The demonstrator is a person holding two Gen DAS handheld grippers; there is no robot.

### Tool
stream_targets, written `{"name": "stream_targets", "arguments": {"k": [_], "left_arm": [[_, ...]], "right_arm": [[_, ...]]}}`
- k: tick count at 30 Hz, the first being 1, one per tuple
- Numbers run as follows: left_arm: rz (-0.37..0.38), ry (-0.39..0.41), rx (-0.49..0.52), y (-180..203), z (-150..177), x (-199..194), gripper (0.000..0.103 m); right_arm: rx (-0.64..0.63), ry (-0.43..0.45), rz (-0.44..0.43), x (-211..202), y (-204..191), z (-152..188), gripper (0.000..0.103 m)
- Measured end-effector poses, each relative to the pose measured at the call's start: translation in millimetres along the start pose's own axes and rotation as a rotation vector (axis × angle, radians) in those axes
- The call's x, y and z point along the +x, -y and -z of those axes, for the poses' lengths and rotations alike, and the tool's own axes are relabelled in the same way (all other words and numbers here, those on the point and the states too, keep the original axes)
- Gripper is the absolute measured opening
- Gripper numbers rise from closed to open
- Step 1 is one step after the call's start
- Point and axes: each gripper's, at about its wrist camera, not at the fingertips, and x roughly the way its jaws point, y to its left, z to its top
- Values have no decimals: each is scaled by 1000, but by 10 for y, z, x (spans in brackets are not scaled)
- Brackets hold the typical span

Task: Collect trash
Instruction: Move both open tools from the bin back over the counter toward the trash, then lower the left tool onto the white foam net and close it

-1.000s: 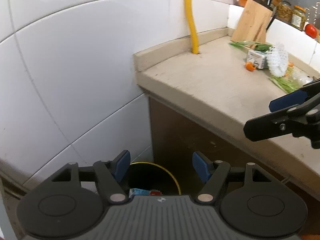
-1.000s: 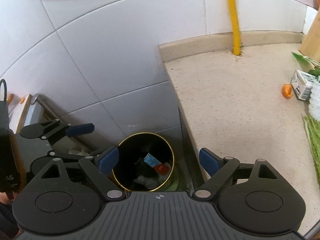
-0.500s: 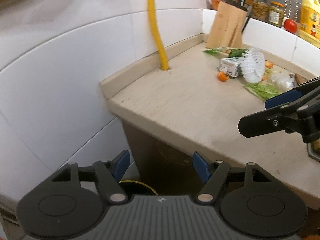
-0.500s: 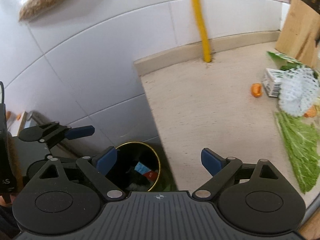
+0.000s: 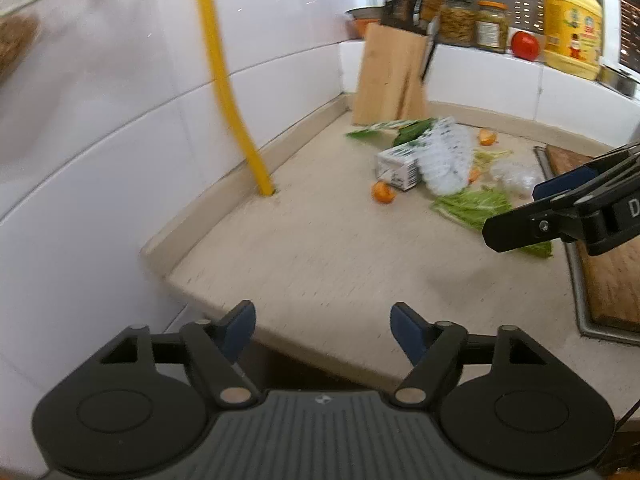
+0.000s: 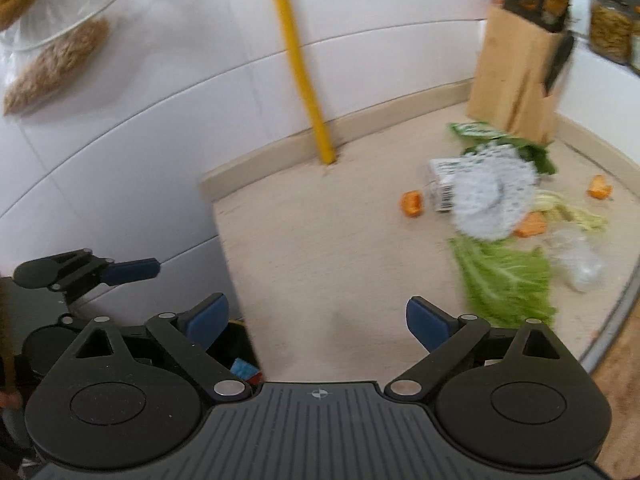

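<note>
A second ago both cameras looked down at the bin beside the desk; now both look across the desk top, and the scraps sit nearer the middle of each view. The left claw (image 5: 323,330) is spread and opening wider over the desk's near corner, nothing between its pads. The right claw (image 6: 317,320) is spread very wide, also opening and empty, above the desk's (image 5: 320,248) near edge.

The trash lies toward the far corner: an orange peel (image 5: 383,192), a small carton (image 5: 397,166), white foam netting (image 5: 446,158) and green leaves (image 6: 506,280), before the knife block (image 5: 390,76).

Only the right view shows the bin (image 6: 242,362) below the desk's edge; only the left view shows the cutting board (image 5: 612,268) and the yellow bottle (image 5: 572,24).
</note>
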Motion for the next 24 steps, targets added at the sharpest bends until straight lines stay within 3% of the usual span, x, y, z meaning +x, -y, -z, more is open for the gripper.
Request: {"name": "stream_targets", "arguments": {"k": [24], "left_arm": [[135,5,201,867,-580,421,73]], "right_arm": [[142,28,184,-345,990,138,102]]}}
